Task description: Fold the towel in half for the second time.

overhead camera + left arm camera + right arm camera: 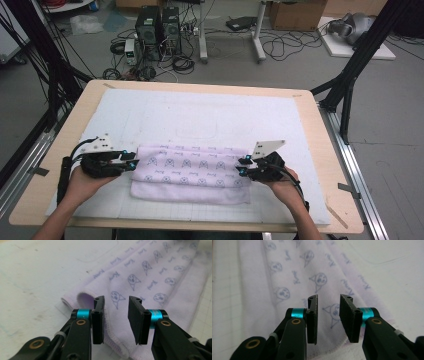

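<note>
A pale lilac towel [192, 172] printed with small blue figures lies folded into a long band on the white mat [200, 115]. My left gripper [134, 161] hovers at the towel's left end, jaws apart, with nothing pinched between them. In the left gripper view the towel [150, 277] lies flat under the open gripper [115, 317], its folded corner just left of the jaws. My right gripper [242, 166] sits at the towel's right end. In the right gripper view that gripper [328, 317] is open above the towel [294, 277], not touching it.
The mat covers a wooden table [320, 150] with bare rims on all sides. Black frame legs [350, 75] stand at the far corners. On the floor beyond are computer towers [157, 27], cables and a cardboard box [295, 15].
</note>
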`<state>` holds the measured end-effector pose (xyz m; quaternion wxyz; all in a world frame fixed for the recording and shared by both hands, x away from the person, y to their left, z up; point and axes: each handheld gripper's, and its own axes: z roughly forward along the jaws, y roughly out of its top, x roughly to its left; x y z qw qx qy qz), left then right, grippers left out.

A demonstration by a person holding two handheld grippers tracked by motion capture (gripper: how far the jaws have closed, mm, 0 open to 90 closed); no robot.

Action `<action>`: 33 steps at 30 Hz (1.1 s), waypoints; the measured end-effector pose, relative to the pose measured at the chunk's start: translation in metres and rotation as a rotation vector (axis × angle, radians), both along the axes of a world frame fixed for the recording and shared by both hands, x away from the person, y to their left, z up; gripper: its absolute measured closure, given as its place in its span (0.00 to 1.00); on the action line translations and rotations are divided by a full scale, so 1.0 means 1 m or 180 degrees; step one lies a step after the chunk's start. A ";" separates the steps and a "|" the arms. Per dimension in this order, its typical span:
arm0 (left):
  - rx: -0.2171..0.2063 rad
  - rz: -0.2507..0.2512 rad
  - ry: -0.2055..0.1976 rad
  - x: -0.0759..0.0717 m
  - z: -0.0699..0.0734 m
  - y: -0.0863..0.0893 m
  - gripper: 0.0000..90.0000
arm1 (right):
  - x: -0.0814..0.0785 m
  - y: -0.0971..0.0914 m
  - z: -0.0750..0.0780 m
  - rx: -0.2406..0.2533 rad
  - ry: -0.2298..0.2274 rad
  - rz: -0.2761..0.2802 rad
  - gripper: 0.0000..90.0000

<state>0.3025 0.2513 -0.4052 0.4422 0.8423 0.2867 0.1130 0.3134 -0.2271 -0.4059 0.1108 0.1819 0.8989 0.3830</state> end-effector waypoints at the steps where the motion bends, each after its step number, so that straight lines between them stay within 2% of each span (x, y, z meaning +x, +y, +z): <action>1: 0.0023 -0.0013 0.0035 0.003 -0.006 -0.002 0.72 | 0.003 0.002 -0.004 -0.0058 0.0007 0.0000 0.75; 6: 0.0212 -0.0036 0.0191 0.013 -0.030 -0.011 0.71 | 0.015 0.001 -0.021 -0.0158 0.0225 -0.0079 0.77; 7: 0.0246 -0.0067 0.0194 0.013 -0.034 -0.013 0.74 | 0.016 0.002 -0.023 -0.0155 0.0234 -0.0077 0.79; 8: 0.0224 -0.0075 0.0153 0.012 -0.036 -0.014 0.78 | 0.016 0.003 -0.023 -0.0177 0.0218 -0.0068 0.82; 11: 0.0239 -0.0112 0.0129 0.011 -0.033 -0.014 0.93 | 0.015 0.006 -0.024 -0.0220 0.0190 -0.0054 0.92; 13: 0.0214 -0.0105 0.0131 0.010 -0.030 -0.012 0.95 | 0.016 0.005 -0.024 -0.0186 0.0216 -0.0058 0.95; 16: 0.0070 -0.0089 0.0107 0.006 -0.021 -0.004 0.96 | 0.015 0.001 -0.020 -0.0100 0.0251 -0.0049 0.97; 19: -0.0089 -0.0119 0.0081 -0.004 -0.010 0.003 0.96 | 0.007 -0.003 -0.010 0.0026 0.0216 -0.0029 0.97; 21: -0.0140 -0.0151 0.0077 -0.015 -0.006 0.007 0.96 | -0.002 -0.005 -0.001 0.0105 0.0156 0.0027 0.97; 23: -0.0140 -0.0181 0.0080 -0.028 -0.004 0.012 0.91 | -0.015 -0.010 0.007 0.0237 0.0141 0.0082 0.97; 25: -0.0106 -0.0164 0.0080 -0.038 -0.003 0.018 0.79 | -0.028 -0.016 0.012 0.0406 0.0125 0.0163 0.96; 27: -0.0065 -0.0078 0.0073 -0.043 -0.001 0.022 0.66 | -0.036 -0.021 0.015 0.0474 0.0113 0.0168 0.92; 31: -0.0089 -0.0065 0.0026 -0.042 0.003 0.019 0.57 | -0.036 -0.018 0.008 0.0385 0.0181 0.0160 0.82; 33: -0.0104 -0.0101 0.0029 -0.040 0.002 0.014 0.56 | -0.034 -0.012 0.001 0.0334 0.0219 0.0207 0.79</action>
